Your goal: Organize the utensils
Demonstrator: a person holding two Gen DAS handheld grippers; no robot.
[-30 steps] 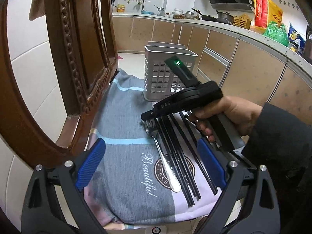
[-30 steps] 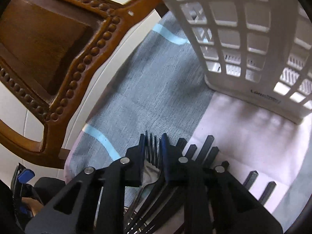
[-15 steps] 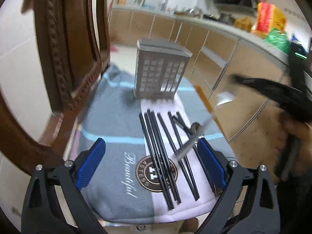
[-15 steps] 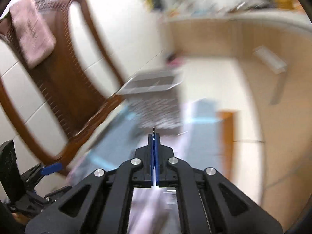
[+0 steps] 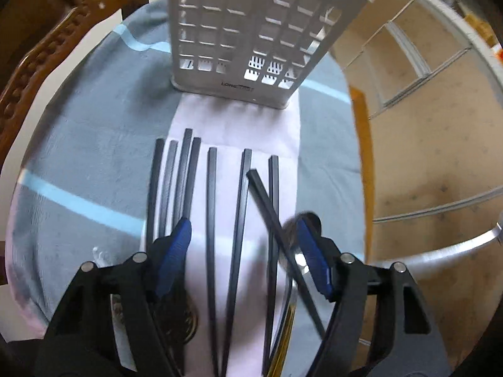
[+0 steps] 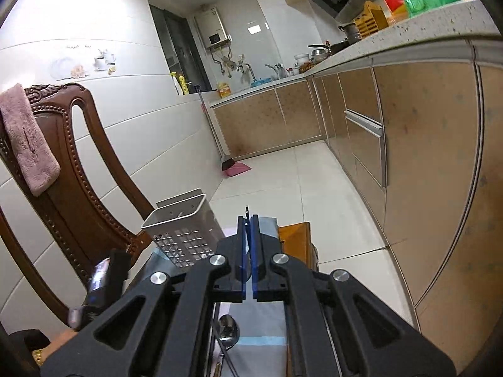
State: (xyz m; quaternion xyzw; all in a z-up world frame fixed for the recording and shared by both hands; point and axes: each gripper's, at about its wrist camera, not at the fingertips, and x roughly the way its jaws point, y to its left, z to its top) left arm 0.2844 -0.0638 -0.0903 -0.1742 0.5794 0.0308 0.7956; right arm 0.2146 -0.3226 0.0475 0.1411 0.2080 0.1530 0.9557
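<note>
Several black chopsticks (image 5: 211,220) lie side by side on a grey and lilac cloth (image 5: 94,144) on a chair seat. A white slotted utensil holder (image 5: 251,31) stands behind them; it also shows in the right wrist view (image 6: 182,232). My left gripper (image 5: 245,251) is open, low over the chopsticks, its blue pads astride several of them. A spoon (image 5: 301,220) lies by the right pad. My right gripper (image 6: 248,235) is shut on a fork, whose tines (image 6: 247,212) poke out between the pads, raised high to the right of the holder.
A carved wooden chair back (image 6: 78,163) with a pink towel (image 6: 25,138) rises to the left. Kitchen cabinets (image 6: 424,157) run along the right. A broom and dustpan (image 6: 232,166) stand on the tiled floor beyond. A spoon (image 6: 228,330) lies below the right gripper.
My right gripper has lifted the fork off the cloth and swung up and right. My left gripper has dropped down and forward over the chopsticks.
</note>
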